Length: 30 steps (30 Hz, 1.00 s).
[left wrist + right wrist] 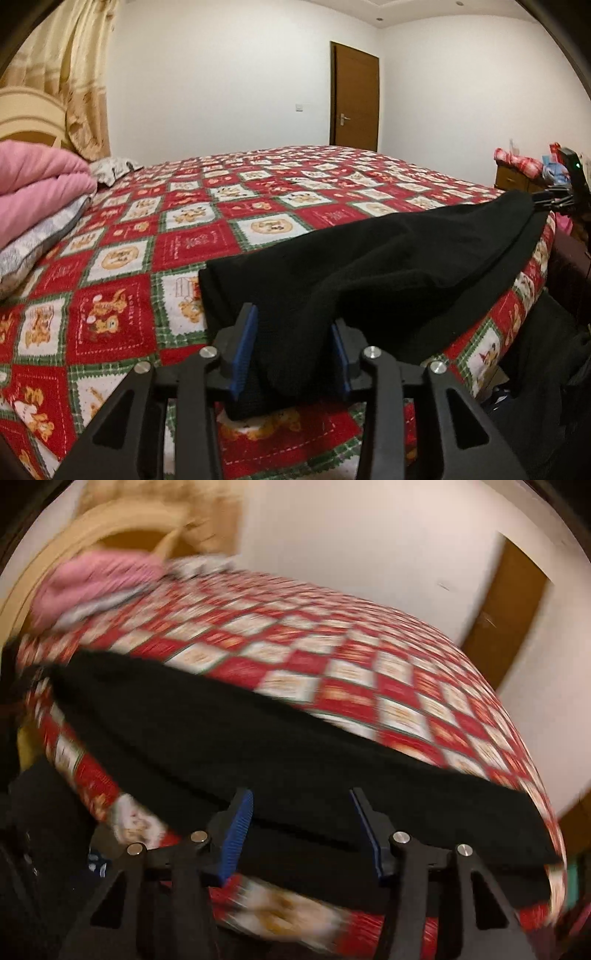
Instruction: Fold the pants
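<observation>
Black pants (388, 266) lie along the near edge of a bed with a red, white and green patchwork cover (221, 206). My left gripper (295, 339) is shut on one end of the pants, bunched between its blue pads (243, 350). In the left wrist view the right gripper (554, 199) shows at the pants' far end. In the blurred right wrist view the pants (240, 738) stretch away to the left; my right gripper (306, 830) has its jaws wide apart with the pants' edge between them.
A pink quilt (37, 184) and grey pillow (40, 243) lie at the bed's left end by a cream curtain (81, 74). A brown door (354, 99) stands in the far wall. A wooden cabinet (513, 177) with red cloth stands at the right.
</observation>
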### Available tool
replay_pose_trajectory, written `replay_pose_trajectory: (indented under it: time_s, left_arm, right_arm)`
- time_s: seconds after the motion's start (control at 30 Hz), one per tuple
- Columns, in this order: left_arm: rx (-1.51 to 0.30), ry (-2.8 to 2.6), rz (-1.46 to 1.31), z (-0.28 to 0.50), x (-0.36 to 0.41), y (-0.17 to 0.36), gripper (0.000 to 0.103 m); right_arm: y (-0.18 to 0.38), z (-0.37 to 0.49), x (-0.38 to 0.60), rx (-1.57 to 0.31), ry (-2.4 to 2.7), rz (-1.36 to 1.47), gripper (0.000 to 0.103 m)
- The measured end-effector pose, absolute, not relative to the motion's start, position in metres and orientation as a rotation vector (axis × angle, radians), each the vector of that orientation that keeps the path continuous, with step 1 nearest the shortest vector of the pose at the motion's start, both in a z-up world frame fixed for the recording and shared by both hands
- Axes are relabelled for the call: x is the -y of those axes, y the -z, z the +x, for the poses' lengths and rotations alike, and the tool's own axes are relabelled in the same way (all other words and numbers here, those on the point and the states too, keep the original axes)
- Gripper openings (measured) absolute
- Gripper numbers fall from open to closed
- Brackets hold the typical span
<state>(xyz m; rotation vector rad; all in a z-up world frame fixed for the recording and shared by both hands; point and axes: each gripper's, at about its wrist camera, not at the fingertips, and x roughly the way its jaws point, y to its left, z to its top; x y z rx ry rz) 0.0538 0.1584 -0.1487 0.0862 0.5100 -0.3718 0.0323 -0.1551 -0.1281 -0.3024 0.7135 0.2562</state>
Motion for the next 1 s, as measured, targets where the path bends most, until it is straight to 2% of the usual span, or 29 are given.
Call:
replay_pose_trajectory:
  time_s: [0.13,0.2,0.23,0.3,0.4,0.5,0.53,0.57,0.6,0.67,1.0]
  left_arm:
    - [-0.497,0.340,0.176,0.056,-0.153,0.148,0.039]
    - [-0.497,0.378,0.162,0.059,-0.157,0.145,0.028]
    - [-0.500,0.380,0.173,0.061,-0.157,0.144,0.028]
    - [-0.495,0.398,0.193,0.062,-0.155,0.142,0.020]
    - [-0.489,0.424,0.178,0.062,-0.156,0.135,0.019]
    - [-0.499,0.451,0.133,0.065,-0.162,0.133,0.019]
    - [-0.504,0.453,0.127,0.065,-0.163,0.134,0.019]
    - [-0.516,0.460,0.119,0.067,-0.164,0.136,0.019]
    - [-0.522,0.462,0.121,0.068,-0.164,0.137,0.017]
    - [-0.535,0.465,0.126,0.071,-0.164,0.139,0.016]
    - [-0.511,0.454,0.094,0.064,-0.178,0.128,0.015]
  right_arm:
    - [0.150,0.040,0.100,-0.701,-0.346,-0.456,0.053]
    - [0.159,0.041,0.083,-0.689,-0.367,-0.516,0.053]
    - [0.163,0.043,0.076,-0.684,-0.365,-0.549,0.053]
    - [0.171,0.049,0.068,-0.679,-0.347,-0.602,0.053]
    - [0.177,0.051,0.069,-0.695,-0.382,-0.608,0.051]
    - [0.186,0.049,0.067,-0.701,-0.380,-0.654,0.041]
    - [0.188,0.050,0.067,-0.704,-0.373,-0.661,0.029]
    - [0.189,0.051,0.066,-0.710,-0.371,-0.659,0.021]
    - [0.189,0.052,0.066,-0.710,-0.370,-0.650,0.019]
    - [0.187,0.054,0.065,-0.706,-0.369,-0.635,0.007]
    - [0.146,0.030,0.067,-0.624,-0.384,-0.576,0.003]
